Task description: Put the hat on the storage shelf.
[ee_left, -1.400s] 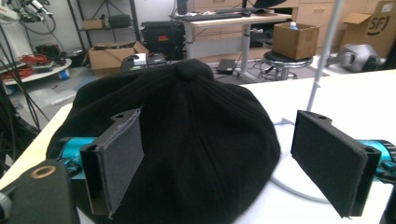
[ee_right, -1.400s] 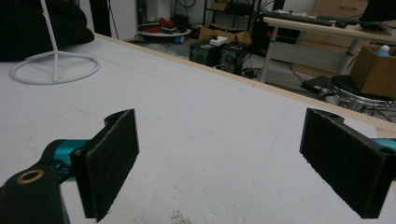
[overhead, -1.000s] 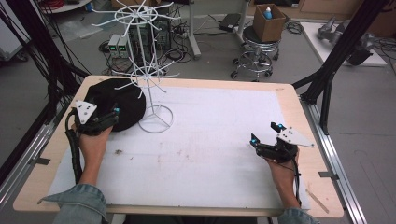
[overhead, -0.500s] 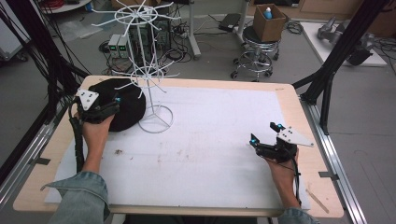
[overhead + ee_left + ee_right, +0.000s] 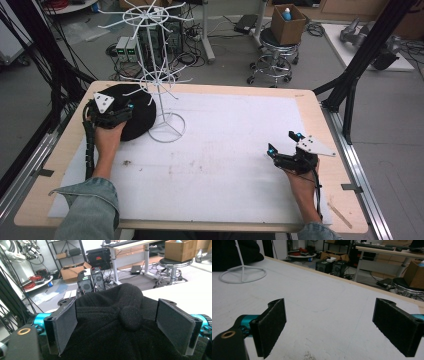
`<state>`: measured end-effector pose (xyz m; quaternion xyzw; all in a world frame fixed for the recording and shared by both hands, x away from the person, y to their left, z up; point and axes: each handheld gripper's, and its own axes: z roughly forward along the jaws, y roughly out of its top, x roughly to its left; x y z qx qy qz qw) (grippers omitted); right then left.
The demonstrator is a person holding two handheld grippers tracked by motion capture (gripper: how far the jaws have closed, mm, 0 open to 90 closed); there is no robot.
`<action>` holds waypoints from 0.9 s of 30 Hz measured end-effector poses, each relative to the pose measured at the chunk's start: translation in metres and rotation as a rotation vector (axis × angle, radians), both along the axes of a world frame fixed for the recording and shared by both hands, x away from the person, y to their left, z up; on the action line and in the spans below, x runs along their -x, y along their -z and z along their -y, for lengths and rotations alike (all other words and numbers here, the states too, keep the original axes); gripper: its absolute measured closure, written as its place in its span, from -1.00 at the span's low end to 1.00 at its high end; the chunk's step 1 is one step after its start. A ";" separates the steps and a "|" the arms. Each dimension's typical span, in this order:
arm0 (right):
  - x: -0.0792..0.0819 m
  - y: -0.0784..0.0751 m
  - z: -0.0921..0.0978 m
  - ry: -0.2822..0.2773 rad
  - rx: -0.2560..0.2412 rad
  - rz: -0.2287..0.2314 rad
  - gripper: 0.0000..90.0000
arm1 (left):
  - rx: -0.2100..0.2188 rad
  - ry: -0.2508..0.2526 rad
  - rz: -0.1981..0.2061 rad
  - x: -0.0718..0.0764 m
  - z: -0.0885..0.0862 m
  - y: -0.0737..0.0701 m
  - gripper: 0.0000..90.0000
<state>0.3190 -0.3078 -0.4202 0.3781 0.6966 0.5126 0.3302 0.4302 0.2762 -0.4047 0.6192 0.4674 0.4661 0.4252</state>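
Black cap between wide-spread left tool jaws; right tool wide, empty.

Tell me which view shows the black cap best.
Left gripper view: the black cap sits close between the open left claw, top button visible. High view shows it small beside the wire rack; right gripper view catches its edge.

left gripper | jaws spread wide | black cap between them, top button centred
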 end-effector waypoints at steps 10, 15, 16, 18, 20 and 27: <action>0.000 0.000 0.000 -0.002 -0.003 -0.003 -0.76 | -0.020 0.010 -0.049 -0.001 -0.003 0.003 0.06; 0.000 0.000 0.000 -0.001 -0.005 -0.005 -0.76 | -0.004 0.016 -0.085 -0.002 -0.003 0.005 0.37; 0.000 0.000 0.000 -0.001 -0.006 -0.005 -0.76 | 0.006 0.013 -0.086 -0.001 -0.003 0.004 0.40; 0.000 0.000 0.000 0.000 -0.006 -0.006 -0.76 | 0.018 0.016 -0.087 0.000 -0.004 0.002 0.44; 0.000 0.000 0.000 0.001 -0.009 -0.009 -0.76 | 0.027 0.018 -0.076 0.003 -0.005 -0.002 0.47; 0.000 0.000 0.001 0.005 -0.013 -0.009 -0.76 | 0.057 0.016 -0.034 0.012 -0.014 -0.020 0.51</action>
